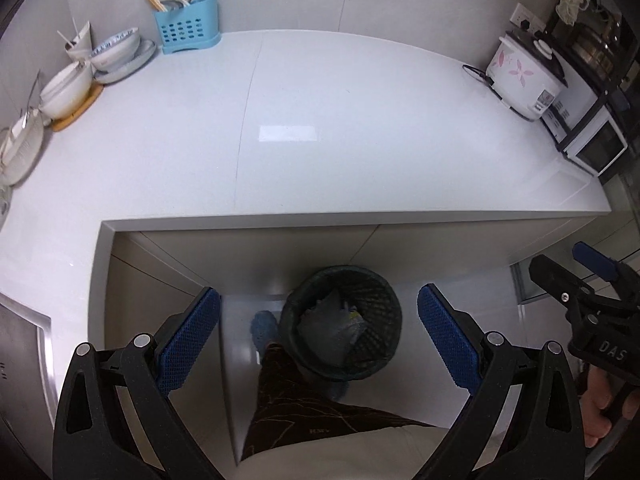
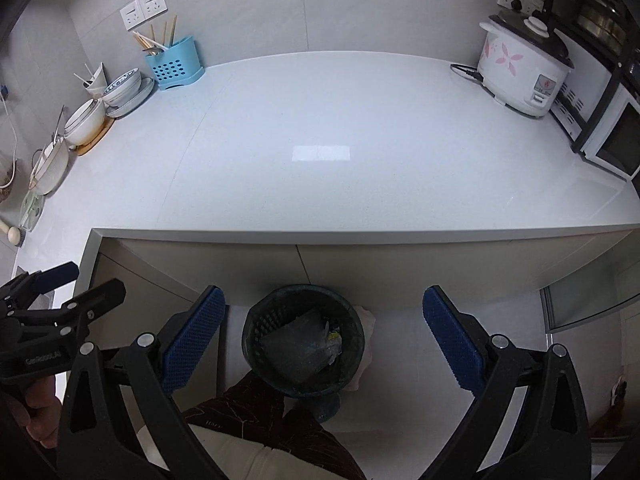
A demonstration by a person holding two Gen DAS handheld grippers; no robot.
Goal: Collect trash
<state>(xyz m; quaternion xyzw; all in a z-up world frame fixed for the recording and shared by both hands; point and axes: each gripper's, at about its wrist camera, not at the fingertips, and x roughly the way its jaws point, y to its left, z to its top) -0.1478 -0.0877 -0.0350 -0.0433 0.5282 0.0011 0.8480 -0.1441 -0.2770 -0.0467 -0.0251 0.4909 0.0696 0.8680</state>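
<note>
A dark mesh waste bin (image 1: pixel 341 322) (image 2: pixel 304 338) stands on the floor below the counter's front edge, with crumpled grey and yellow trash (image 1: pixel 334 322) (image 2: pixel 312 344) inside it. My left gripper (image 1: pixel 318 326) hovers above the bin, open, nothing between its blue pads. My right gripper (image 2: pixel 322 328) also hangs open over the bin, empty. In the left wrist view the right gripper (image 1: pixel 576 276) shows at the right edge; in the right wrist view the left gripper (image 2: pixel 76 280) shows at the left edge.
The white counter (image 1: pixel 320 128) (image 2: pixel 320 140) carries stacked bowls (image 1: pixel 116 50) (image 2: pixel 120 88) and a blue utensil holder (image 1: pixel 188 26) (image 2: pixel 174 64) at the back left, a rice cooker (image 1: pixel 524 76) (image 2: pixel 520 76) and a microwave (image 2: pixel 612 136) at the right. A person's legs and shoes (image 1: pixel 264 326) stand by the bin.
</note>
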